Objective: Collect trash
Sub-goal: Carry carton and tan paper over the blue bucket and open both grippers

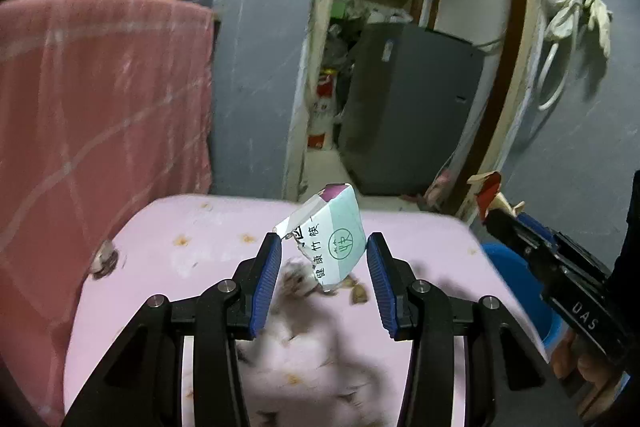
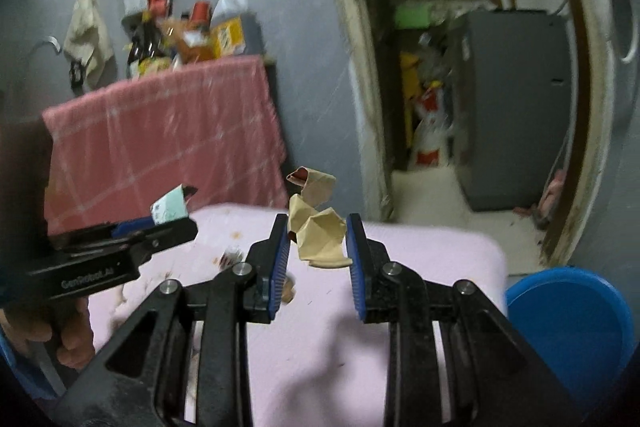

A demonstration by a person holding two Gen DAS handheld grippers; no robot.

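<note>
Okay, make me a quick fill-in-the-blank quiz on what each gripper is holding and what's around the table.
1. The left gripper holds a torn green and white ____.
2. The right gripper holds crumpled ____ paper.
3. The table top is ____.
4. Right of the table stands a ____ bin.

Missing words: wrapper; brown; pink; blue

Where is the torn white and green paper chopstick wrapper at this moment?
The torn white and green paper chopstick wrapper is held up between the left gripper fingers, above the pink table.
</note>
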